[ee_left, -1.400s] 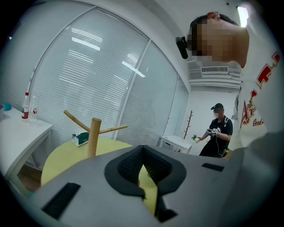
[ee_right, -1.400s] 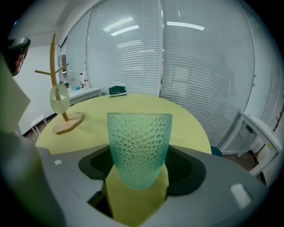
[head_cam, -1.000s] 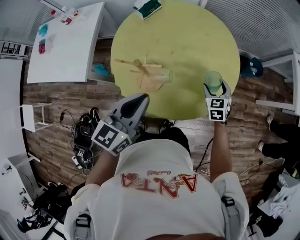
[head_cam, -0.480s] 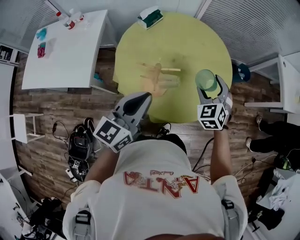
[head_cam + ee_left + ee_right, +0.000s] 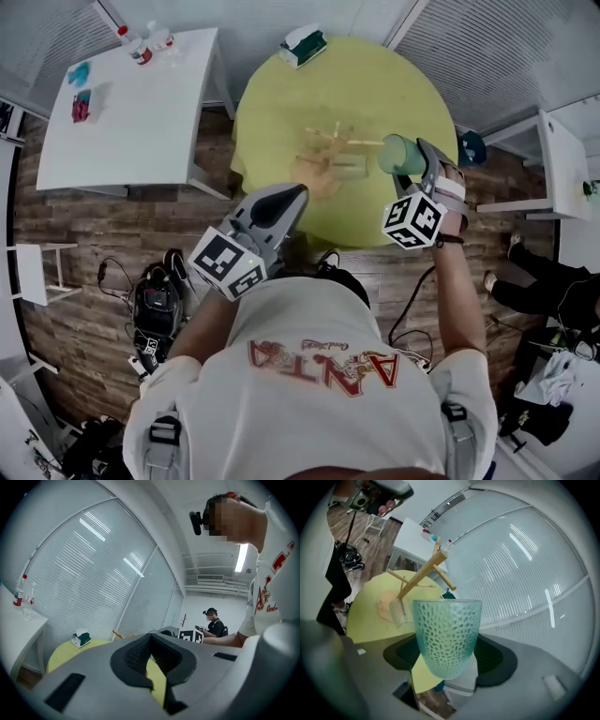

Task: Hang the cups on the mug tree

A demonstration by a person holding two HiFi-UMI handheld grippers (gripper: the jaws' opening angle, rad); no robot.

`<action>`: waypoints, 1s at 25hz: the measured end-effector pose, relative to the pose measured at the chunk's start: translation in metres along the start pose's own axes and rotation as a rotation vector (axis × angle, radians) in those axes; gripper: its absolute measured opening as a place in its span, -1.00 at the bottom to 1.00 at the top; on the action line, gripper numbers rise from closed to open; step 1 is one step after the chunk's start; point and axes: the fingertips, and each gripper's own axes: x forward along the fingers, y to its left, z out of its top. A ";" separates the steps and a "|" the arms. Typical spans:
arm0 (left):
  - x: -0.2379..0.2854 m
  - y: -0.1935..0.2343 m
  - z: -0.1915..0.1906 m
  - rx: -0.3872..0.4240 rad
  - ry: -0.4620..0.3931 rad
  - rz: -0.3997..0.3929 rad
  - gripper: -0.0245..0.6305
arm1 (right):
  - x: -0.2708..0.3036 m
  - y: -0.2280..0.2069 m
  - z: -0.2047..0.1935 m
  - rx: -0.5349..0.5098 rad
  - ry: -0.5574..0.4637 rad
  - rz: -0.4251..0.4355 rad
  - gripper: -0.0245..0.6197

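Note:
The wooden mug tree (image 5: 330,148) stands on the round yellow table (image 5: 375,84); in the right gripper view the mug tree (image 5: 419,576) leans up to the right. A clear cup (image 5: 349,168) sits by its base, and this clear cup (image 5: 400,612) also shows in the right gripper view. My right gripper (image 5: 418,160) is shut on a green textured cup (image 5: 399,155), tipped sideways just right of the tree. That green cup (image 5: 447,634) fills the space between the right gripper's (image 5: 449,657) jaws. My left gripper (image 5: 292,194) hovers at the table's near edge, shut and holding nothing; the left gripper (image 5: 150,641) shows the same in its own view.
A green-and-white tissue box (image 5: 302,44) rests at the table's far edge. A white table (image 5: 131,103) with bottles (image 5: 141,45) stands to the left, another white table (image 5: 553,159) to the right. Bags and cables (image 5: 155,305) lie on the wood floor. A person (image 5: 544,291) sits at right.
My right gripper has lifted the green cup off the table, tipped it sideways and carried it left toward the mug tree. The left gripper has barely moved.

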 end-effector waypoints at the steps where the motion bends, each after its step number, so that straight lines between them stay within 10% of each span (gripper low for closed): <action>1: -0.003 0.002 0.001 -0.009 -0.006 -0.009 -0.90 | 0.001 -0.001 0.004 -0.054 0.025 -0.014 0.13; 13: -0.027 0.012 0.009 -0.044 -0.037 -0.089 -0.90 | 0.002 0.006 0.028 -0.386 0.231 -0.019 0.13; 25: -0.038 0.022 0.015 -0.044 -0.047 -0.109 -0.90 | -0.001 0.014 0.054 -0.469 0.272 -0.059 0.14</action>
